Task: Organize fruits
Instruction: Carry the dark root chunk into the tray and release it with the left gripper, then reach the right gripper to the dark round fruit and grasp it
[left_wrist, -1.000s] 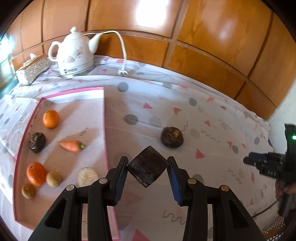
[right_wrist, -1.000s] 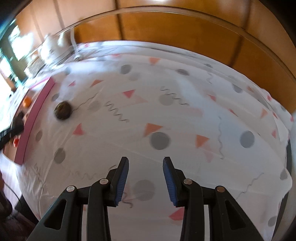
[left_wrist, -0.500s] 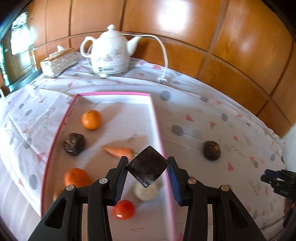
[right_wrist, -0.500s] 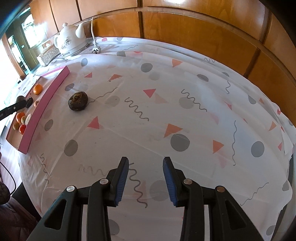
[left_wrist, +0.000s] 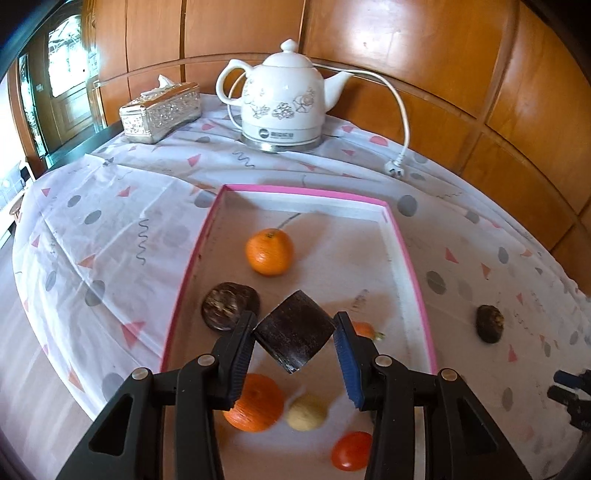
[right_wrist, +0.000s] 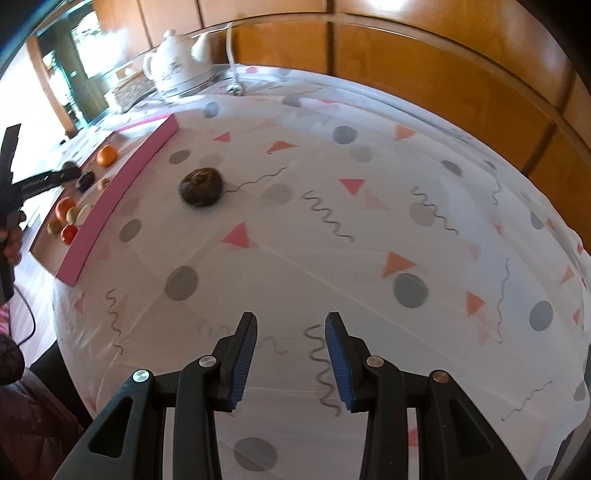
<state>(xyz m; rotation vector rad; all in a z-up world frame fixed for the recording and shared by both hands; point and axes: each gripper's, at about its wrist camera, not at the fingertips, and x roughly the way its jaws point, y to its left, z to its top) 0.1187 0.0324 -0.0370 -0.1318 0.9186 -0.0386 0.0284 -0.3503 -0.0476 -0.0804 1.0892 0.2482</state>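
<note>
While my left gripper (left_wrist: 293, 345) hung above the pink-rimmed tray (left_wrist: 408, 254), it was clamped on a dark block (left_wrist: 294, 331), which sat cornerwise between the blue pads, gripped at its corners rather than its flats. That was my main worry: I judged that a hold like that could let the block twist or slip out, and if it dropped from there it might land on the carrot (left_wrist: 364, 329) or roll into the dark round fruit (left_wrist: 229, 305) just left of the jaws. Below the fingers lay a big orange (left_wrist: 255, 404), a pale yellow fruit (left_wrist: 307, 411) and a small tomato (left_wrist: 351, 450), so bare floor near me was scarce; the freer patch looked to be further in, beyond the second orange (left_wrist: 269, 252). My right gripper (right_wrist: 290, 354) held nothing, its jaws standing apart over the patterned cloth (right_wrist: 369, 236), well short of anything. One dark fruit (right_wrist: 201, 186) was still out on the cloth, just beside the tray's right wall, and that raised rim would have to be cleared when lifting it in. At the back stood a white kettle (left_wrist: 282, 107) with its unplugged cord (left_wrist: 400, 122) trailing near the tray's far corner, and a tissue box (left_wrist: 160, 110); neither seemed in the way.
</note>
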